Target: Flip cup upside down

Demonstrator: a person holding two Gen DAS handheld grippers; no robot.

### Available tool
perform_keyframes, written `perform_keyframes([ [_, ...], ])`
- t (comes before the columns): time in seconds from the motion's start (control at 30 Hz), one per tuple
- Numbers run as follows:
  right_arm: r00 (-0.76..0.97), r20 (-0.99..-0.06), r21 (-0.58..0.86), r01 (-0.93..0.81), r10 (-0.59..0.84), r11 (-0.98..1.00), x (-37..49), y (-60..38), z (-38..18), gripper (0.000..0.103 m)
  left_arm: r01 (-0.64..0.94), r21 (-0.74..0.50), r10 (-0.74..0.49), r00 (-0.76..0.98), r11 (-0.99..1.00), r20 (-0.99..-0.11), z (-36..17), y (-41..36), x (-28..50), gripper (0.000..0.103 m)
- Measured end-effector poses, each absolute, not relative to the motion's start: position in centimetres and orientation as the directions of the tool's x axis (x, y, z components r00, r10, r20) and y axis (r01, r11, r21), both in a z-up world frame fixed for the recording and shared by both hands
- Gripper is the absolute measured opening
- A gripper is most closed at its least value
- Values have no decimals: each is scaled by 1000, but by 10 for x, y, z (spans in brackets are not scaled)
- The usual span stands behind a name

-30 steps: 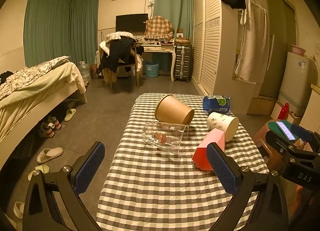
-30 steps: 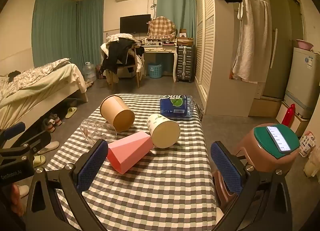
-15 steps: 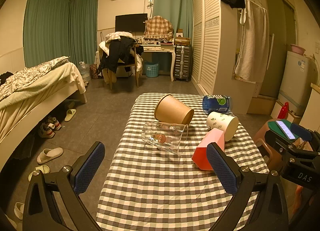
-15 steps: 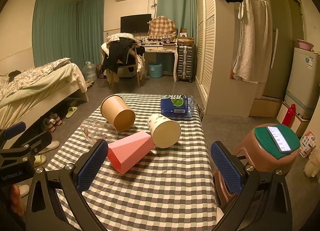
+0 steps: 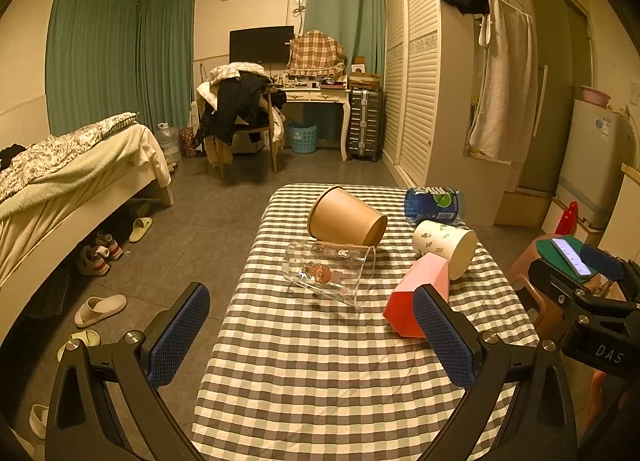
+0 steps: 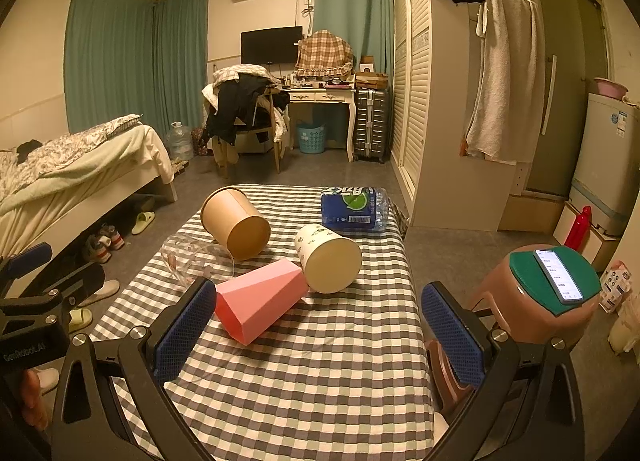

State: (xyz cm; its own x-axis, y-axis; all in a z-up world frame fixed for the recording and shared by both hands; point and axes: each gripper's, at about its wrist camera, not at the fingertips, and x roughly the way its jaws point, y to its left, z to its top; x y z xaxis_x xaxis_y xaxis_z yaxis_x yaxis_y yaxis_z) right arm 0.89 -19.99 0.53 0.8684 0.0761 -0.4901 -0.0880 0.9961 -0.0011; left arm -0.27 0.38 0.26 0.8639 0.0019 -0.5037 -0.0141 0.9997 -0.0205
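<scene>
Checked cloth: a grey-and-white gingham covers the worktop (image 5: 320, 361), which carries four cups, all lying on their sides
Clear cup: the clear plastic cup (image 5: 330, 273) with a cartoon print lies nearest the left side, its mouth towards the pink cup
Brown cup: the brown paper cup (image 5: 346, 217) rests just behind the clear one, touching or almost touching it
Pink cup: the faceted pink cup (image 6: 260, 299) lies mid-worktop, its narrow end against the white cup (image 6: 328, 259) with a leaf print
Behind them: a blue pack of bottles (image 6: 354, 207) sits at the far edge of the worktop
Left hand-held gripper: the left hand-held gripper (image 5: 308, 335) hangs over the near end with jaws spread wide, holding nothing; the pink cup sits partly behind its right pad
Right hand-held gripper: the right hand-held gripper (image 6: 320, 335) is likewise spread and empty, its left pad overlapping the pink cup's wide end
Alongside: a brown stool (image 6: 536, 301) with a phone (image 6: 558, 275) on its green top stands right of the worktop; a bed (image 5: 72, 177) and slippers (image 5: 100, 305) lie to the left
</scene>
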Motion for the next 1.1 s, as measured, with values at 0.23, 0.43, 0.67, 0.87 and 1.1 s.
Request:
perform_keyframes([
  [0.23,867,-492,-1,-91,79,996,8,-203,4,103,-15,-20,2,863,1000,-505,3,4,-3,103],
  [0.43,867,-493,0,-91,79,996,8,-202,3,103,-14,-19,2,863,1000,-505,3,4,-3,103],
  [0.67,864,-497,3,-92,81,996,6,-202,4,103,-19,-26,4,864,999,-504,0,5,-4,103],
  [0.87,863,-498,4,-91,80,996,6,-201,3,103,-23,-20,9,864,1000,-504,-6,0,-1,103],
  [1.1,864,-498,3,-91,80,996,6,-202,4,103,-23,-20,10,863,1000,-505,-6,0,-2,103],
])
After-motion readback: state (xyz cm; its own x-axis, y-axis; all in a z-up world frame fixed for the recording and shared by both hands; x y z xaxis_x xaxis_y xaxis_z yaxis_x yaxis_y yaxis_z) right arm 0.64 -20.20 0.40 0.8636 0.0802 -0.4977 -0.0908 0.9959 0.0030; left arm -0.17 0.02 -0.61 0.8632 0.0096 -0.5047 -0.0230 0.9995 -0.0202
